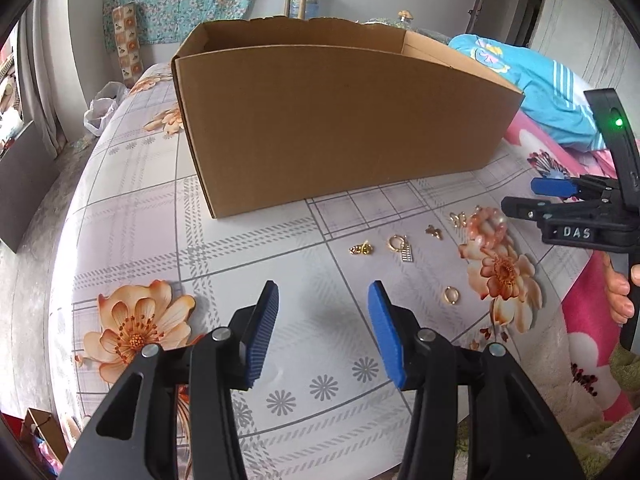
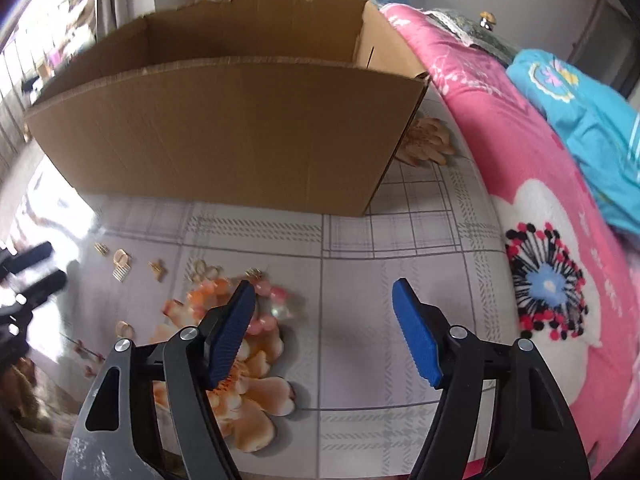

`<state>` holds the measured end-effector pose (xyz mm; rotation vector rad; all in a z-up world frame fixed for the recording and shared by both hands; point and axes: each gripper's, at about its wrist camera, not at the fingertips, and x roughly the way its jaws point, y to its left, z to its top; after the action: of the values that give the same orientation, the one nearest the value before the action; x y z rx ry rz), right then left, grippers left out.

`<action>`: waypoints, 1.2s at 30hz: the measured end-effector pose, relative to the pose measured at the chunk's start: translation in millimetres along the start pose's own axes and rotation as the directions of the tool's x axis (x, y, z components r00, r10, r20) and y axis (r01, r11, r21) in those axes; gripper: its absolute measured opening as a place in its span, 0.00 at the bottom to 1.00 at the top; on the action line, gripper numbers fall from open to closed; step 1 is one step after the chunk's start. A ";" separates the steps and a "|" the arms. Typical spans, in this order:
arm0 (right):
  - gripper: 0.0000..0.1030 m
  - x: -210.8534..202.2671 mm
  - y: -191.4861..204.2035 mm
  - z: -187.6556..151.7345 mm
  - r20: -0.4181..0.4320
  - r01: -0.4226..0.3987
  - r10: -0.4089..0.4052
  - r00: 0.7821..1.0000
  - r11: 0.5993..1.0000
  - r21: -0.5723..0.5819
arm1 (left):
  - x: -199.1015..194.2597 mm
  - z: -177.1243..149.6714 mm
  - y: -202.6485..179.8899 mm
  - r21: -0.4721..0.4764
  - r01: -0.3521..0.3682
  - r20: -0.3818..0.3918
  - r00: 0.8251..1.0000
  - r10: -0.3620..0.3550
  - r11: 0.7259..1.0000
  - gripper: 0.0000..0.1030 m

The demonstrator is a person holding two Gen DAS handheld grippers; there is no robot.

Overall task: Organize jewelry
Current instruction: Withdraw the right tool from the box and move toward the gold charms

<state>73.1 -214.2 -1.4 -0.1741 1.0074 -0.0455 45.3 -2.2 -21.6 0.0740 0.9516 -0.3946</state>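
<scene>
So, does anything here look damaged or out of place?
Yes. The cardboard box has a ragged, torn back rim. The small gold jewelry pieces lie loose on the floral bedsheet in front of it, none visibly inside.

The right tool (image 2: 324,304) hangs with its blue pads apart and nothing between them, above a floral bedsheet (image 2: 360,320). A pink bead bracelet (image 2: 272,304) lies just beside its left pad. Gold earrings (image 2: 120,266) lie further left; a cardboard box (image 2: 224,136) stands far behind.
</scene>
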 end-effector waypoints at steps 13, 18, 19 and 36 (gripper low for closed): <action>0.55 -9.6 -18.1 -12.1 -0.012 0.032 -0.031 0.999 0.999 0.042 | 10.1 -8.2 -3.7 0.011 -0.004 -0.030 1.000 0.004 1.000 0.46; 0.57 -9.0 14.4 -8.8 0.005 -0.016 0.016 1.000 0.999 -0.036 | 11.2 -7.1 -2.8 0.007 -0.010 -0.029 1.000 0.010 1.000 0.49; 0.57 -5.0 21.0 -11.9 -0.003 0.005 -0.005 1.000 0.998 -0.064 | 11.2 -6.7 -3.2 0.008 -0.011 -0.029 1.000 0.011 1.000 0.49; 0.58 -17.5 -25.6 -15.5 -0.004 0.100 -0.100 0.995 0.992 0.073 | 12.8 -6.2 -7.4 0.020 -0.031 -0.037 0.999 0.031 0.999 0.52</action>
<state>51.7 -239.3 9.4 -0.1574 0.9951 -0.1731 44.4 -11.5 -34.7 0.1141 0.9821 -0.3751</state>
